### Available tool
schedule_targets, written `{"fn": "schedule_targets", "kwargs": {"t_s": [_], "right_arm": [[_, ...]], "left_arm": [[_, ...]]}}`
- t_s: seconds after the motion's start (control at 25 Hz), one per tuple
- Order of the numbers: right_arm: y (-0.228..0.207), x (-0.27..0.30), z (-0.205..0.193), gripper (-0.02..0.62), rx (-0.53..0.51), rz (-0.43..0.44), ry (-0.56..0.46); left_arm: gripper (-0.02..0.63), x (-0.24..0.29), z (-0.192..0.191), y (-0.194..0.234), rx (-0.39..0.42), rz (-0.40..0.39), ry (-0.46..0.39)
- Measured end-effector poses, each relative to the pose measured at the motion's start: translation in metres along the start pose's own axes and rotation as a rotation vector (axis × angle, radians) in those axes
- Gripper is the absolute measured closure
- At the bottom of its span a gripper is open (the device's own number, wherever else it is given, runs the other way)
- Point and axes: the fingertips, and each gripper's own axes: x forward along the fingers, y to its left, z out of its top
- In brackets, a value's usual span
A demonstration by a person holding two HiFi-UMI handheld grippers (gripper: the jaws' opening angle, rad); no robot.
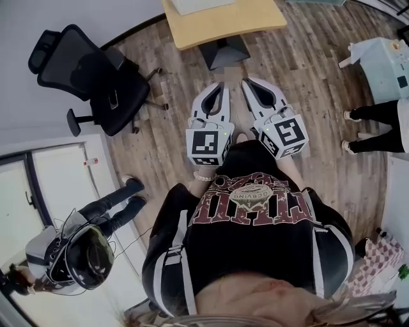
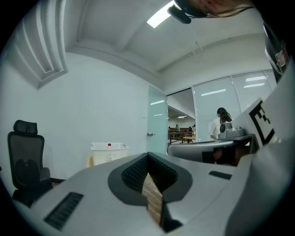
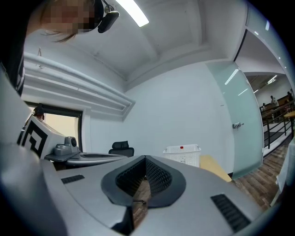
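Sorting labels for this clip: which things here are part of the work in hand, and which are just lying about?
In hand:
left claw, shut and empty
right claw, shut and empty
wooden table, nearest them

Lying about:
office chair
white basket

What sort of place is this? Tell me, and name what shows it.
Most likely an office: a black swivel chair and a wooden desk stand on plank flooring, and the right gripper view shows a frosted glass door.
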Motion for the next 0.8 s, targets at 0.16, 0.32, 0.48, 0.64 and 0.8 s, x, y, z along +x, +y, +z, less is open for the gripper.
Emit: {"fn": "schedule_targets", "kwargs": {"t_s": [0.16, 0.32, 0.48, 0.64, 0.8], "right_arm": [[-0.002, -0.002, -0.002, 0.578, 0.001, 0.034, 0.003], [-0.002, 0.000, -0.005, 0.578, 0.011, 0.054, 0.003], [-0.001, 0.008, -0.004, 0.578, 0.012, 0.061, 0.005], [-0.004, 0.020, -0.002, 0.578, 0.012, 0.055, 0.001], [-0.013, 0.038, 0.001, 0.578, 0.012, 0.043, 0.001]], "left_arm": [[0.560, 0.000, -0.005, 0.000, -0.011, 0.028, 0.002], [0.560, -0.001, -0.010, 0.001, -0.015, 0.047, 0.005], [0.560, 0.004, -0.009, 0.005, -0.012, 0.046, 0.008], [0.560, 0.014, -0.003, 0.015, -0.009, 0.032, -0.002], [0.560, 0.031, 0.000, 0.027, -0.008, 0.007, -0.005]]}}
